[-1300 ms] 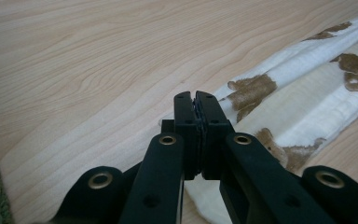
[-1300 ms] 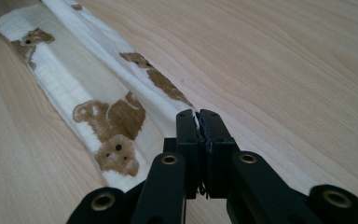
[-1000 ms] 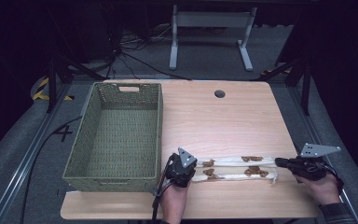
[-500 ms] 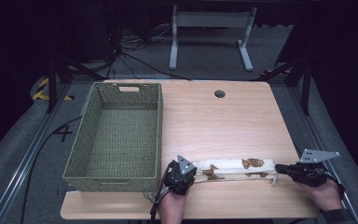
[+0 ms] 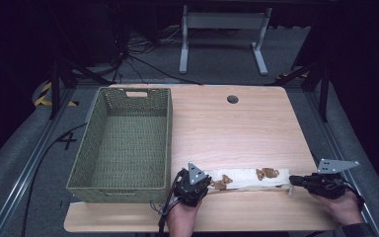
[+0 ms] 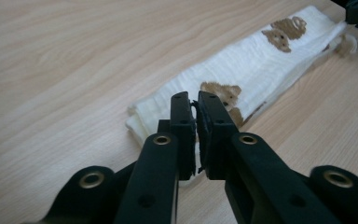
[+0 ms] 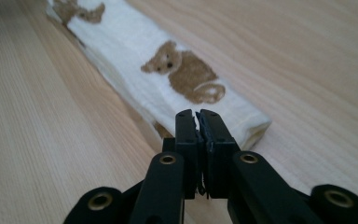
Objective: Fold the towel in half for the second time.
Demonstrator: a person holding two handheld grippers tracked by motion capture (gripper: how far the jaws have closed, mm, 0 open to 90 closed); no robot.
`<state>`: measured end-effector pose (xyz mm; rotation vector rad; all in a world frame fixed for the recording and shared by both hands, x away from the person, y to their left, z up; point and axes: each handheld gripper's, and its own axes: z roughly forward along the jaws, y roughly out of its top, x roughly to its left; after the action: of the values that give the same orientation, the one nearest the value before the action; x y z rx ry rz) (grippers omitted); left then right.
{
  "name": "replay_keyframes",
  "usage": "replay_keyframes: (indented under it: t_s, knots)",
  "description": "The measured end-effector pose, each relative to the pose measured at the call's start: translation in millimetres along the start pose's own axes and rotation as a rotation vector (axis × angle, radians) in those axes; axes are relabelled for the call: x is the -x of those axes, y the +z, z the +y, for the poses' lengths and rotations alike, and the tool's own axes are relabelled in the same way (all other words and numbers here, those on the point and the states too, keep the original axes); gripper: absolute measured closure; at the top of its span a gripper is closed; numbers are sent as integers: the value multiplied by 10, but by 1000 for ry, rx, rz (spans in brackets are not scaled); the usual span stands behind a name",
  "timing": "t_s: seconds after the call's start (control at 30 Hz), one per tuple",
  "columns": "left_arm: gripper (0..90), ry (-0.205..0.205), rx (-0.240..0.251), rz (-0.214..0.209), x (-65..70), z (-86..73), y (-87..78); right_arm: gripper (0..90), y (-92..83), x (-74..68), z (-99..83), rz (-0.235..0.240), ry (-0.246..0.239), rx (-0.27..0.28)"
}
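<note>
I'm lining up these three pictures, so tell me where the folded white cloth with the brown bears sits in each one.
High view: the cloth lies along the table's near edge, between left gripper and right gripper.
Left gripper view: centre to upper right, beyond the shut jaws.
Right gripper view: upper left to centre, ahead of the shut jaws.
Shared landmark: the brown bear prints.
</note>
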<state>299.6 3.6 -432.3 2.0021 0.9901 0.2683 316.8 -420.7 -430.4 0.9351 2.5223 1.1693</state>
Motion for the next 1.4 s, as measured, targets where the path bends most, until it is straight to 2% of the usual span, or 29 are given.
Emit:
replay_keyframes:
  t_s: [0.13, 0.2, 0.3, 0.43, 0.5, 0.6, 0.67, 0.7, 0.77, 0.83, 0.9, 0.97, 1.0, 1.17, 1.27, 1.37, 1.4]
  knots:
    - [880, -16, -68, -28, -53, -88, 158, 889, 89, -11, -44, 1, -19, -77]
    - [883, -18, -97, -40, -66, -133, 193, 892, 106, -5, -63, 7, -15, -91]
    - [893, 6, -138, -30, -83, -179, 222, 895, 113, 1, -78, 14, -11, -100]
    - [897, 46, -148, 1, -92, -175, 223, 897, 111, 3, -92, 15, -19, -102]
    - [895, 49, -156, 7, -73, -153, 225, 896, 103, -5, -87, 16, -12, -102]
    - [874, 39, -135, -6, -64, -113, 209, 895, 80, -13, -55, 11, -17, -73]
    - [869, 47, -128, -8, -64, -65, 205, 895, 79, -32, -28, 18, -17, -56]
    - [869, 50, -127, -26, -72, -28, 211, 895, 90, -46, -13, 23, -21, -49]
    - [880, 81, -125, -62, -86, 85, 228, 895, 129, -90, 27, 40, -32, -30]
    - [889, 115, -140, -61, -86, 167, 256, 896, 175, -137, 67, 53, -38, -21]
    - [892, 134, -153, -71, -81, 235, 299, 896, 225, -177, 104, 63, -46, -13]
    - [892, 174, -169, -80, -78, 320, 367, 897, 297, -227, 148, 70, -53, -7]
    - [891, 184, -177, -72, -76, 349, 389, 897, 328, -244, 165, 72, -57, -7]
    - [887, 295, -186, -88, -74, 577, 581, 897, 430, -308, 208, 72, -45, -20]
    - [887, 323, -196, -116, -107, 640, 706, 897, 477, -341, 221, 72, -53, -35]
    - [888, 306, -200, -147, -143, 630, 796, 897, 535, -372, 232, 84, -50, -44]
    - [888, 313, -212, -148, -156, 622, 809, 897, 557, -387, 239, 84, -54, -51]
